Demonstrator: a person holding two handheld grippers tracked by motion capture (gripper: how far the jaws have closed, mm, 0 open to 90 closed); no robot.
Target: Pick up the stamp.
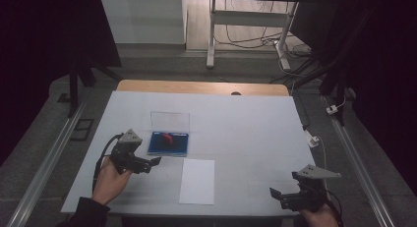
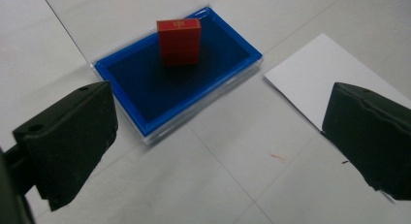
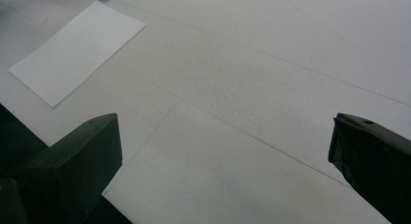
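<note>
A blue-lined box (image 1: 169, 149) (image 2: 145, 112) with its clear lid (image 1: 169, 122) standing up lies left of the table's middle. A small red box (image 1: 167, 138) (image 2: 179, 40) stands upright inside it. A white sheet of paper (image 1: 197, 181) (image 2: 320, 73) (image 3: 77, 52) lies flat just in front of the box. My left gripper (image 1: 154, 164) (image 2: 218, 151) is open, held just left of and before the blue box, nothing between its jaws. My right gripper (image 1: 277, 196) (image 3: 228, 170) is open near the front right edge of the table, over bare surface.
The table (image 1: 246, 128) is covered in a white mat with faint seams. A wooden strip (image 1: 201, 87) shows along its far edge. Desk legs and cables (image 1: 255, 38) stand on the floor beyond. Metal rails (image 1: 44, 158) run along both sides.
</note>
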